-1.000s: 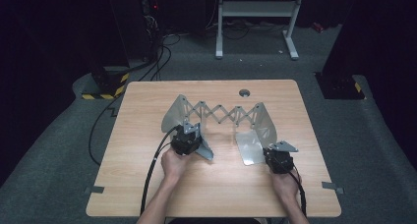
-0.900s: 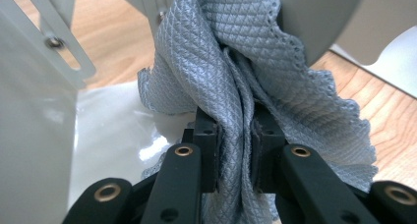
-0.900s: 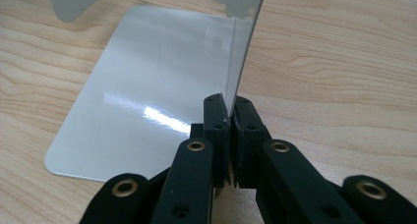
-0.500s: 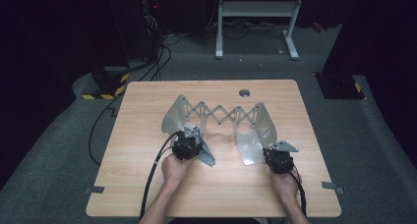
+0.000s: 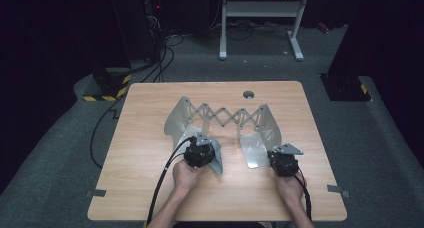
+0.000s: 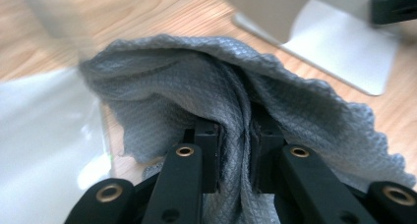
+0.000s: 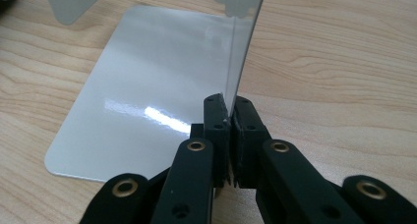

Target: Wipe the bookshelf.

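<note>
Left gripper (image 5: 200,155) had edged slightly toward the person, fingers clenched on a grey waffle-weave cloth (image 6: 231,96) at the rack's left plate | right gripper (image 7: 230,121) unmoved, fingers pinching the thin upright metal panel (image 7: 243,42) | expandable scissor-lattice metal rack (image 5: 225,115) mid-counter (image 5: 140,188)

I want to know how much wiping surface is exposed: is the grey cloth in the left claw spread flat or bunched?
Bunched. The grey cloth rises in folds, pinched between the shut jaws of the left claw.
</note>
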A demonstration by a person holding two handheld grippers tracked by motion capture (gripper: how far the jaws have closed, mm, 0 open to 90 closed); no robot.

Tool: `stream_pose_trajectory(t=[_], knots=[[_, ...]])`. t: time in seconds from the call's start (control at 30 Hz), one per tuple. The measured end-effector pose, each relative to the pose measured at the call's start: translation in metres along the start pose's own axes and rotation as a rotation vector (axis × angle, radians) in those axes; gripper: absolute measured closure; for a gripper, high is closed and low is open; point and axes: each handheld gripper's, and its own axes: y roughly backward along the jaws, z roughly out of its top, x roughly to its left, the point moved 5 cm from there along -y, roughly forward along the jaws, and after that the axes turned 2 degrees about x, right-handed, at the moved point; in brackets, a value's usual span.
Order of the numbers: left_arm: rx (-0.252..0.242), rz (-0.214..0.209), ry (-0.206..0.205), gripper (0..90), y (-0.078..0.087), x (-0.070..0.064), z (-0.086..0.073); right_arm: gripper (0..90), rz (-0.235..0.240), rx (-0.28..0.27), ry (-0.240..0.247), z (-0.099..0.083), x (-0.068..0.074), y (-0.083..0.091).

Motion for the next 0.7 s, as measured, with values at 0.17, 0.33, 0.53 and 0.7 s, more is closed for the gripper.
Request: stream_pose_trajectory(t=[0.17,0.33,0.53,0.7], knots=[[0.002,-0.005,-0.023,77.7,-0.006,-0.008,0.006,87.4,0.001,0.0,0.0,0.0,0.0,0.0],[0.01,0.054,-0.005,77.7,-0.013,0.007,0.011,87.4,0.002,0.0,-0.001,0.0,0.0,0.0],[-0.005,0.119,0.001,77.8,-0.014,0.016,0.01,87.6,0.005,0.0,0.0,0.0,0.0,0.0],[-0.053,0.119,0.062,77.8,-0.008,0.018,0.002,87.6,0.006,0.001,0.0,0.0,0.0,0.0]])
